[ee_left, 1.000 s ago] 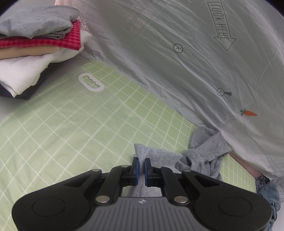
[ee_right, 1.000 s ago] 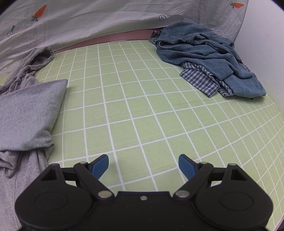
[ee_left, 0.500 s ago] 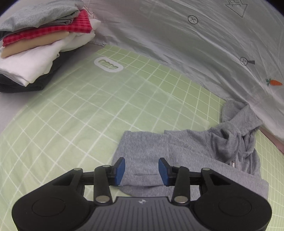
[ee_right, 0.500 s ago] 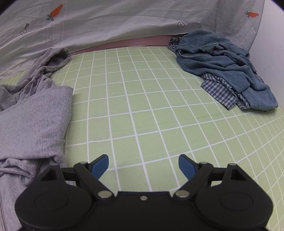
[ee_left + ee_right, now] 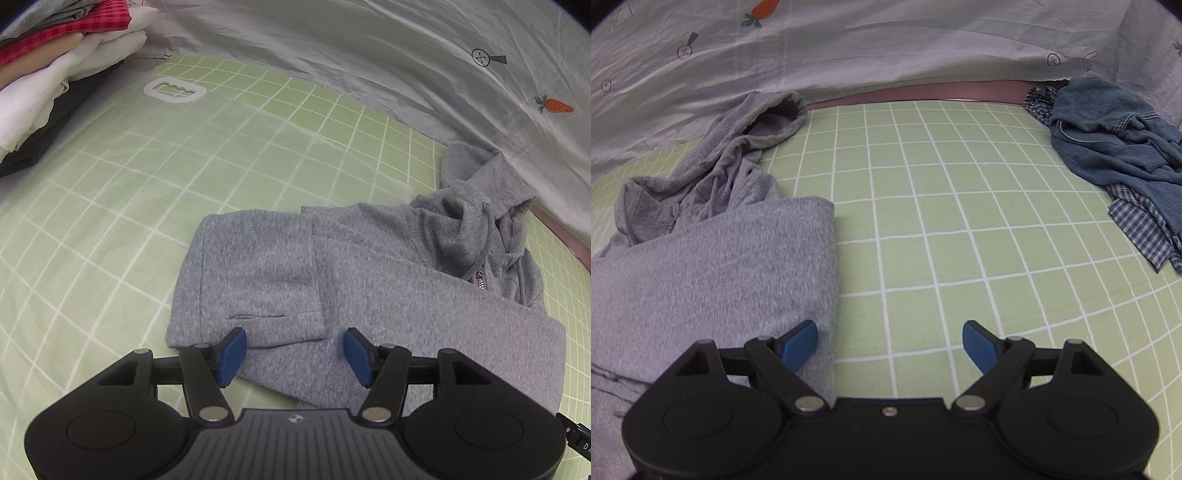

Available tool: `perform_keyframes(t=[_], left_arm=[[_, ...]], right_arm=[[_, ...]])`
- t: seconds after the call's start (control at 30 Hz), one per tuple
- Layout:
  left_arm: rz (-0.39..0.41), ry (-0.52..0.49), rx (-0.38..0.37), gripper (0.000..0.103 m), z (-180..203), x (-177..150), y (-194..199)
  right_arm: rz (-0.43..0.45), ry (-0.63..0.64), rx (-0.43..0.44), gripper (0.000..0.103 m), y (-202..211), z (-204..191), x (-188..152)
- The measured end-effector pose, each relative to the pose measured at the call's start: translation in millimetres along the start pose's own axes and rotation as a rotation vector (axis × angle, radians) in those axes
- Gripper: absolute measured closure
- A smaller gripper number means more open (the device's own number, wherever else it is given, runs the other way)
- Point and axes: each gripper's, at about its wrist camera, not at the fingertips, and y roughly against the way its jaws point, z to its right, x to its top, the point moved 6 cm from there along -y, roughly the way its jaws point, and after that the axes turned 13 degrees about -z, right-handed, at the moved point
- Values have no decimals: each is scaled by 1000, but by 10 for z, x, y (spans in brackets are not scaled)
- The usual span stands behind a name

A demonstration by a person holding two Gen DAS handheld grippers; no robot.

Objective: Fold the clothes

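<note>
A grey zip hoodie lies partly folded on the green checked sheet, its hood crumpled at the far right. A folded-over sleeve with its cuff lies across the body. My left gripper hovers over the near edge of that sleeve, its jaws opening, the blue pads apart and pressing on nothing. In the right wrist view the hoodie fills the left side. My right gripper stands open at the hoodie's right edge, its left pad over the cloth and its right pad over bare sheet.
A stack of folded clothes sits at the far left. A white plastic handle cutout shows beside it. A blue denim garment over a checked shirt lies at the far right. A grey carrot-print cloth rises behind.
My left gripper let go of the grey sleeve, opened and sank toward it; the sleeve now lies flat on the hoodie. My right gripper slid left to the hoodie's edge.
</note>
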Motion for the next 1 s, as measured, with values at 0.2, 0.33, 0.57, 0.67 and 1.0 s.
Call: perform_keyframes(t=[0.2, 0.33, 0.57, 0.67, 1.0], left_arm=[[22, -14, 8, 42, 6, 0, -29], [33, -46, 49, 54, 14, -6, -28], [47, 37, 44, 95, -202, 39, 17], [54, 46, 16, 96, -206, 25, 75], [95, -17, -141, 97, 305, -94, 372]], right_arm=[[7, 48, -42, 14, -3, -29, -48], [4, 32, -38, 13, -7, -11, -51], [4, 24, -32, 11, -12, -8, -61], [5, 23, -30, 11, -15, -7, -67], [4, 4, -13, 11, -17, 11, -84]])
